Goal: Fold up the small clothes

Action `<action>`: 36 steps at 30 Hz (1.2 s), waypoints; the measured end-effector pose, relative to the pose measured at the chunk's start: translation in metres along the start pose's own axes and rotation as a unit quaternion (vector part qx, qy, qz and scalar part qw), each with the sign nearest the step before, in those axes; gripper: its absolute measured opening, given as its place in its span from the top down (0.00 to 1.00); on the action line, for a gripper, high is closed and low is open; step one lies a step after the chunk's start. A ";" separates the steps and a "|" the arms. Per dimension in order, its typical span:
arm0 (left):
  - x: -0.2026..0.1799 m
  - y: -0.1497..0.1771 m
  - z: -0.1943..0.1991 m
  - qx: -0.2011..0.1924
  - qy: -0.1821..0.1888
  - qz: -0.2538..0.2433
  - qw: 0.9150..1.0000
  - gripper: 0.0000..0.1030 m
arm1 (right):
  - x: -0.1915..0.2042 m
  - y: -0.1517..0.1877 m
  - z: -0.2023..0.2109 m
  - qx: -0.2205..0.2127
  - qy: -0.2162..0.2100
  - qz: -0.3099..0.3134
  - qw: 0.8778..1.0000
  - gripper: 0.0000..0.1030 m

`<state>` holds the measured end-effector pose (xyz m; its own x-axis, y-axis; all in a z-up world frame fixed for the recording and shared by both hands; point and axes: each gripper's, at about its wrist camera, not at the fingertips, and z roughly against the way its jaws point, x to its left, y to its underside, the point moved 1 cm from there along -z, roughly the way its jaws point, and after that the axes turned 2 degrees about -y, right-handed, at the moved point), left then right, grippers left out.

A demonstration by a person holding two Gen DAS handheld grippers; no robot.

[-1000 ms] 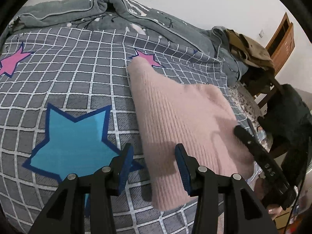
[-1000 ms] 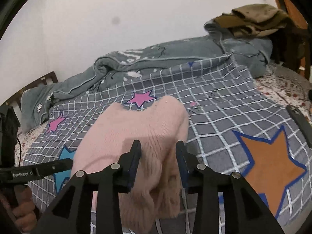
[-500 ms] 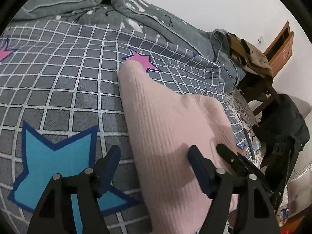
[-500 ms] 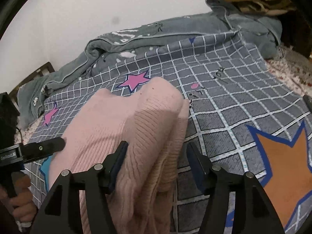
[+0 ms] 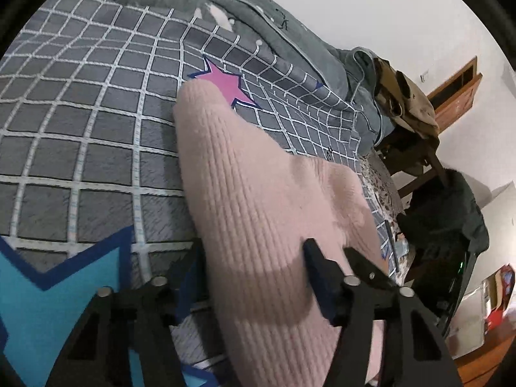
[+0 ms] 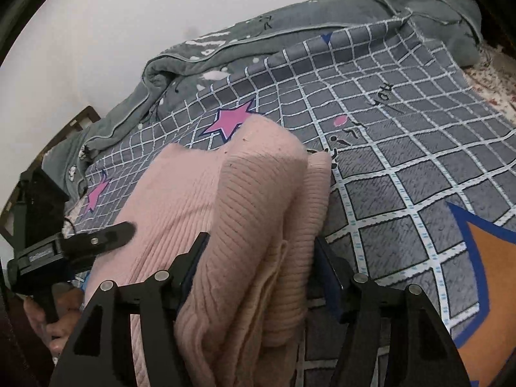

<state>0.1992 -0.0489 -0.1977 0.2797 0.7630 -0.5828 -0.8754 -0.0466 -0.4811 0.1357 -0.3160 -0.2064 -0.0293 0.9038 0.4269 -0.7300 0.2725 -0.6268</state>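
Knitwear fills the near view: a pink ribbed sweater point(image 6: 245, 225), already doubled over on itself, lies on the bed's checked star-print cover point(image 5: 96, 135). The right gripper point(image 6: 261, 258) stands spread wide, its fingers astride the thick folded edge but not pinching it. The left gripper point(image 5: 251, 267) is likewise agape, straddling the near hem at the sweater's other side. Both look poised to take hold, I'd say. To do it well, each should bite through all the layers at once, close to the edge, then lift evenly so the bulky knit doesn't slump or unroll. Farther back the sweater's far end touches a pink star point(image 5: 225, 82); beyond that a grey quilt point(image 6: 225, 48) is bunched against the wall, with a heap of clothes point(image 5: 406, 96) on a chair.
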 end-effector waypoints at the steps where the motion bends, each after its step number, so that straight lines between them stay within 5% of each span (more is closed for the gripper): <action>1: -0.002 -0.001 0.000 -0.004 -0.003 0.000 1.000 0.54 | -0.002 0.000 -0.001 0.003 -0.008 -0.005 1.000 0.40; 3: -0.009 -0.002 0.006 -0.019 -0.008 -0.017 1.000 0.62 | -0.004 0.000 0.000 0.005 -0.028 -0.014 0.999 0.52; 8: -0.019 -0.007 0.021 -0.042 -0.024 -0.036 0.998 0.66 | 0.015 -0.009 0.012 -0.015 -0.030 -0.008 0.999 0.64; 14: -0.007 -0.028 0.060 -0.077 -0.066 -0.045 0.994 0.67 | 0.048 -0.023 0.005 -0.024 -0.069 -0.012 0.997 0.66; 25: 0.054 -0.078 0.110 -0.106 -0.167 -0.043 0.979 0.66 | 0.130 -0.050 -0.074 -0.003 -0.148 -0.004 0.989 0.66; 31: 0.077 -0.080 0.086 -0.083 -0.231 -0.040 0.968 0.59 | 0.144 -0.049 -0.111 0.022 -0.105 0.022 0.994 0.63; 34: 0.081 -0.072 0.086 -0.092 -0.233 -0.039 0.967 0.53 | 0.144 -0.047 -0.115 0.029 -0.073 0.049 0.996 0.53; 36: 0.082 -0.069 0.091 -0.103 -0.230 -0.035 0.967 0.37 | 0.147 -0.048 -0.111 0.021 -0.056 0.080 0.995 0.51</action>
<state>0.2472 0.0756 -0.1527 0.0890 0.9728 -0.2141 -0.7507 -0.0758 -0.6563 0.2421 -0.1598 -0.1863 -0.2209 0.8917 0.3950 -0.7382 0.1118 -0.6653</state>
